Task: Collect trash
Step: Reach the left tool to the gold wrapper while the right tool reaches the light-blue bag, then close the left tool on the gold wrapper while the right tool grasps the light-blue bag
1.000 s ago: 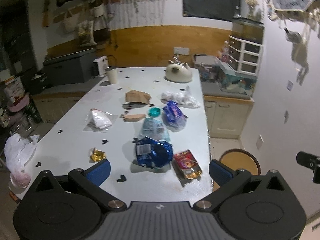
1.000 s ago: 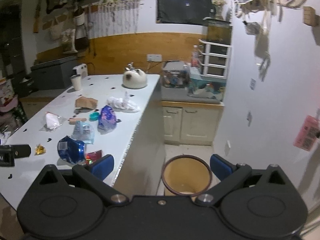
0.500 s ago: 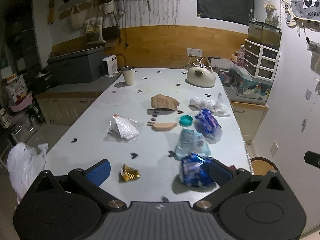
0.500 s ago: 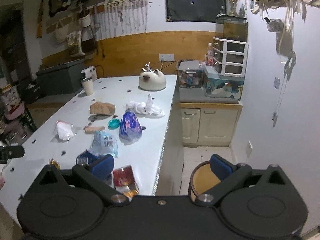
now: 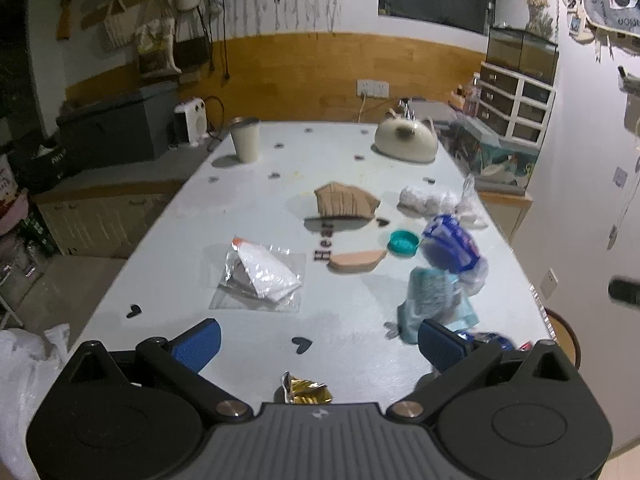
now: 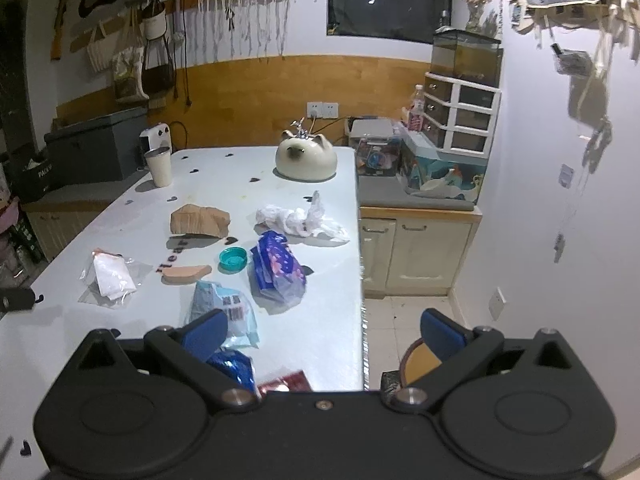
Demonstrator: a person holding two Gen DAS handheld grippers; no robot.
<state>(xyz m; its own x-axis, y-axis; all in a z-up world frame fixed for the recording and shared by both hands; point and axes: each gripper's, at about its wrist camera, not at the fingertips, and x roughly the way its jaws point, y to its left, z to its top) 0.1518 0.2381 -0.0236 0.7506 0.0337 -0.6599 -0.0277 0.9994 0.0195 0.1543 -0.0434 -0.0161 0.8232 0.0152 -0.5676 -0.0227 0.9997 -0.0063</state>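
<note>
Left wrist view: left gripper [image 5: 318,338] spread wide, empty, above the table [image 5: 168,248].
Gold wrapper [image 5: 306,390] lies nearest it; right gripper [image 6: 324,330] likewise wide, empty.

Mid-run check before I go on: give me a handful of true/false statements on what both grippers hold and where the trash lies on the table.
1. The left gripper is open and holds nothing. True.
2. The gold wrapper lies near the left gripper's base. True.
3. The right gripper is clamped on the purple snack bag. False: it is open and empty; the bag lies on the table.
4. The teal cap sits inside the cup. False: it lies on the table beside the purple snack bag.
5. The bin stands on the floor beyond the table's edge. True.
</note>
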